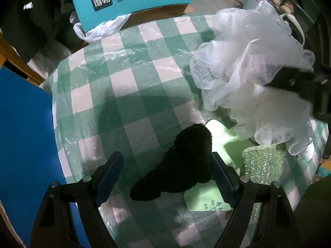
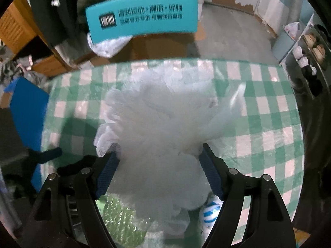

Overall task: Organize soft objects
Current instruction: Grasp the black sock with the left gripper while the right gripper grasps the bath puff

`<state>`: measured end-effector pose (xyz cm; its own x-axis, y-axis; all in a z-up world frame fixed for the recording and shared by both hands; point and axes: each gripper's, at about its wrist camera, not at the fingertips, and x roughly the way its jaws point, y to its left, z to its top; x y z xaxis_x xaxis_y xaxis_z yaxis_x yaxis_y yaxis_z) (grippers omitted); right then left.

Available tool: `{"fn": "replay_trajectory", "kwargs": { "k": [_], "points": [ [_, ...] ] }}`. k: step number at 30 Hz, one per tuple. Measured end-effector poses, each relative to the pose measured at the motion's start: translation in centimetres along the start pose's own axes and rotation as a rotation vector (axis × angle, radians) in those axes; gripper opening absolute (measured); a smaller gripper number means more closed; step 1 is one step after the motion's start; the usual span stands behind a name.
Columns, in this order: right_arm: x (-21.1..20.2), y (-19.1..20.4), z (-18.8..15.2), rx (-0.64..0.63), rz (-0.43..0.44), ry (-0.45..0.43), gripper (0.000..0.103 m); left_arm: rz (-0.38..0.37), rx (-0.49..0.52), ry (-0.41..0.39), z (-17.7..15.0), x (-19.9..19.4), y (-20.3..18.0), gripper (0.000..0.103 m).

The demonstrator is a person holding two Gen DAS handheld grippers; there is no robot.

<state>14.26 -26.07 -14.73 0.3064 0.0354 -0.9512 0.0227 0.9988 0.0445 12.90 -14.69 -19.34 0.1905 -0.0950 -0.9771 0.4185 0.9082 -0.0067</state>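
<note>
Checked tablecloth — white mesh pouf hides it between right gripper pads.

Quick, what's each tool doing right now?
Left tool: open around the black fuzzy thing, not squeezing it.
Right tool: holding the white mesh puff.

Green-and-white checked table, black plush toy, glittery green sponge, pale green packet
</note>
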Motion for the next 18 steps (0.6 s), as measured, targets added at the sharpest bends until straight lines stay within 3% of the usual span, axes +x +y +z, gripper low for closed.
{"fn": "replay_trajectory", "kwargs": {
  "k": [3,10,13,18],
  "points": [
    [1.0,0.4,0.0,-0.013,-0.023,0.016,0.079,-0.016,-0.001,-0.001,0.1,0.3,0.3,0.077],
    [3.7,-0.2,-0.3,0.007,-0.085,0.121,0.083,0.016,-0.001,-0.021,0.5,0.2,1.1,0.077],
    [4.9,-0.9,-0.5,0.053,-0.059,0.148,0.083,-0.003,-0.021,-0.016,0.8,0.3,1.6,0.076],
    [5.8,-0.7,-0.5,0.046,-0.056,0.160,0.083,-0.004,-0.004,-0.020,0.8,0.2,1.3,0.062]
  ]
}}
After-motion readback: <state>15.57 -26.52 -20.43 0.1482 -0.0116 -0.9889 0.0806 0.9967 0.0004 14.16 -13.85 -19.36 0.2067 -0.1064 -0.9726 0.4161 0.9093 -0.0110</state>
